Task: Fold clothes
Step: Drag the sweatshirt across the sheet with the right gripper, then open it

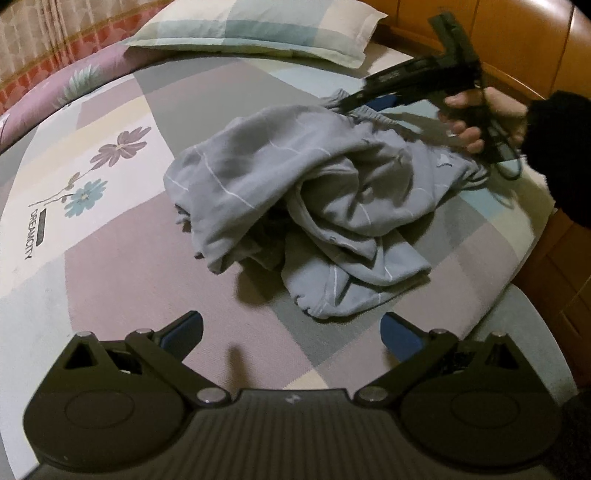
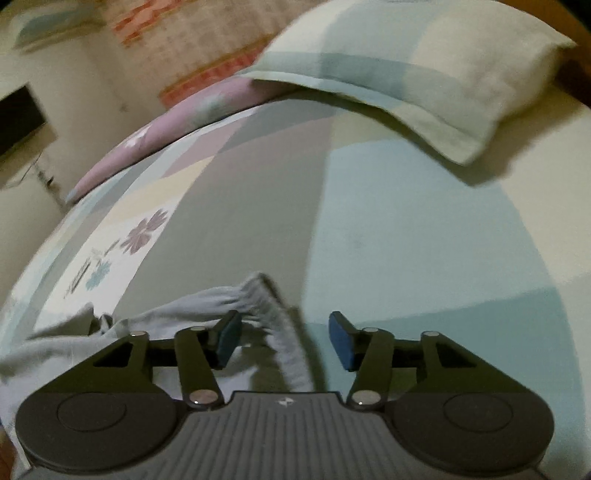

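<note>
A crumpled grey garment [image 1: 306, 206] with thin white lines lies in a heap on the patchwork bed sheet [image 1: 122, 266]. My left gripper [image 1: 291, 332] is open and empty, just short of the heap's near edge. My right gripper [image 1: 364, 101] is at the heap's far edge in the left wrist view, held by a hand. In the right wrist view the right gripper [image 2: 284, 339] is open, with the garment's ribbed edge [image 2: 284, 332] lying between its blue pads [image 2: 341, 341], not clamped.
A checked pillow [image 1: 258, 26] lies at the head of the bed, also in the right wrist view [image 2: 424, 74]. A wooden bed frame [image 1: 546, 48] runs along the right. A flower print with lettering [image 1: 85, 184] marks the sheet's left part.
</note>
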A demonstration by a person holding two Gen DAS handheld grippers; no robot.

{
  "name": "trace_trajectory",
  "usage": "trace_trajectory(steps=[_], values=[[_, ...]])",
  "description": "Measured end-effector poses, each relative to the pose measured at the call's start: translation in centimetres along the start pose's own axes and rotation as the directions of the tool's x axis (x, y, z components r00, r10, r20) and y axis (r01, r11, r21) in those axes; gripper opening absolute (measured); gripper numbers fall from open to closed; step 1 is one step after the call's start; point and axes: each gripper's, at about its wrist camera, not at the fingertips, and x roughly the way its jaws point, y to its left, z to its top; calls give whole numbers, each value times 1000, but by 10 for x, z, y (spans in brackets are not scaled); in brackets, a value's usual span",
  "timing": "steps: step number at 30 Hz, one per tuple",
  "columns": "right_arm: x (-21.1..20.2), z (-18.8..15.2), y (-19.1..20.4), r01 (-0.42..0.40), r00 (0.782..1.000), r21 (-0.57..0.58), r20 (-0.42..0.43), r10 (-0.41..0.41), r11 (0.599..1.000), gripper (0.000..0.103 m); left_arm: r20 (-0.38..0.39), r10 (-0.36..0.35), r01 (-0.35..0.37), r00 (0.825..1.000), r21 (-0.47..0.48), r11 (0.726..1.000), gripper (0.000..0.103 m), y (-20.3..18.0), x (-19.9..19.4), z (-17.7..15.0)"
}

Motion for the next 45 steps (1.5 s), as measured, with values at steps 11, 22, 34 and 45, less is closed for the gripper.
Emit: trace_trajectory(steps=[11, 22, 34, 45], values=[[23, 13, 40, 25, 997, -256, -63, -42, 966, 11, 13, -34, 34, 999, -3, 999, 101, 6, 6, -3], [-6, 61, -16, 298, 954, -100, 66, -292, 949, 10, 52, 34, -35, 998, 26, 999, 101, 10, -2, 5], [-13, 83, -56, 395, 918, 34, 9, -395, 918, 21, 50, 35, -35, 998, 11, 999, 101, 14, -1, 6], [-100, 3, -11, 246, 968, 125, 22, -251, 961, 33, 56, 47, -48, 997, 24, 999, 101, 4, -3, 2]])
